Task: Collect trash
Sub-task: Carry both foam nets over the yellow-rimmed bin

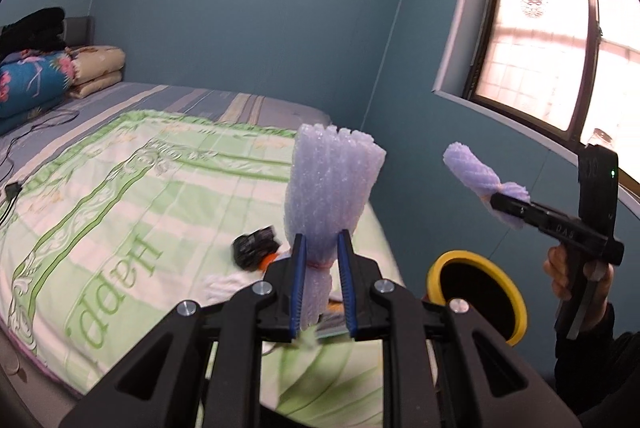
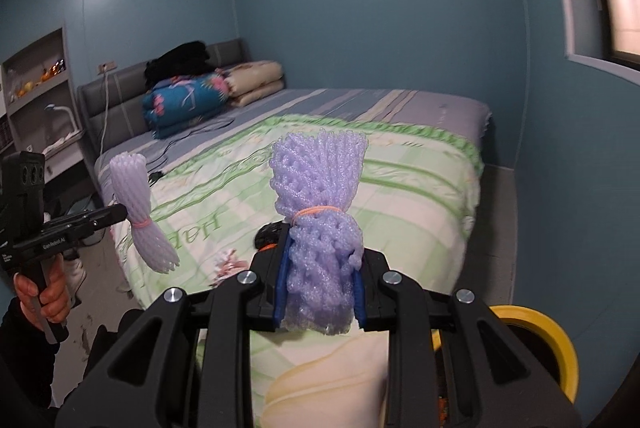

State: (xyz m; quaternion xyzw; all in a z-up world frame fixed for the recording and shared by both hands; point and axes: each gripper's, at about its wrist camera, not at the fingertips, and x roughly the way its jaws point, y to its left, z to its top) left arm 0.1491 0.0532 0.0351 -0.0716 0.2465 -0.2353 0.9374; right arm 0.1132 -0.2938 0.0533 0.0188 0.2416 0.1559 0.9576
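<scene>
Nearest, the left gripper (image 1: 320, 268) has its blue-padded jaws clenched on a lilac foam-net bundle (image 1: 332, 188). That bundle stands nearly upright, long axis vertical, its frayed end up and its banded waist pinched between the pads. The right gripper (image 2: 320, 272) likewise grasps a second foam-net bundle (image 2: 320, 228), also upright, a pink rubber band (image 2: 316, 212) just above the jaws. Seen from the left wrist view, this second bundle (image 1: 484, 180) leans up and to the left, with the right hand (image 1: 576, 276) wrapped round the pistol grip below, the tool held about level. Seen from the right wrist view, the left hand (image 2: 44, 296) grips its handle the same way. Both bundles are held in the air over the foot of the bed (image 1: 120, 188). A yellow-rimmed bin (image 1: 476, 296) sits just beside the bed, below the grippers. Beyond, black and white scraps (image 1: 256, 248) lie on the green quilt; folded blankets (image 2: 188, 100) are piled at the headboard.
</scene>
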